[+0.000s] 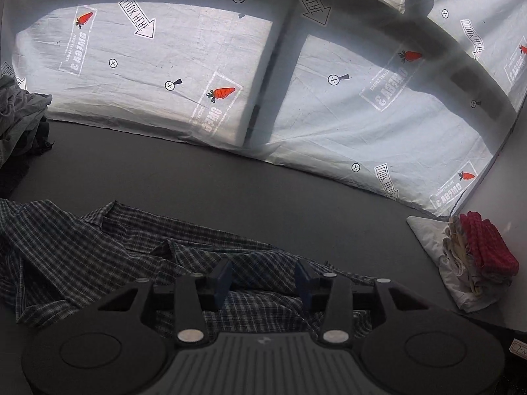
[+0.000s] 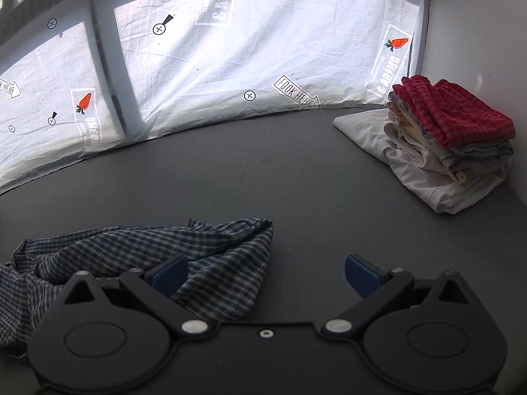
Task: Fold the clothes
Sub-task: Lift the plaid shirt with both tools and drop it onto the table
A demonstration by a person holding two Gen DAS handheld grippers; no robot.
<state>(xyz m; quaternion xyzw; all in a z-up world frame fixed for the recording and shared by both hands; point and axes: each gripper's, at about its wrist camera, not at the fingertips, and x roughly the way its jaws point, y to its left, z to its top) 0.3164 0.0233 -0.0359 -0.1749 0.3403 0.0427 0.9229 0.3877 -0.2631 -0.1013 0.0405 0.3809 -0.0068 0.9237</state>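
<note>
A dark blue plaid shirt (image 1: 98, 247) lies crumpled on the dark grey table (image 1: 263, 184). My left gripper (image 1: 263, 276) hovers over its right part, jaws apart, with plaid cloth showing below the gap and neither blue pad pressing on it. In the right wrist view the same shirt (image 2: 214, 256) lies at the lower left, one corner pointing right. My right gripper (image 2: 265, 273) stands wide open; its left fingertip (image 2: 171, 273) is over the shirt's edge and its right one over bare table (image 2: 263, 171).
A stack of folded clothes (image 2: 454, 131) with a red checked piece on top sits at the far right by a white wall (image 2: 477, 33); it also shows as the stack (image 1: 477, 256). A heap of unfolded clothes (image 1: 19, 115) lies far left. A printed white sheet (image 1: 164, 65) hangs behind the table.
</note>
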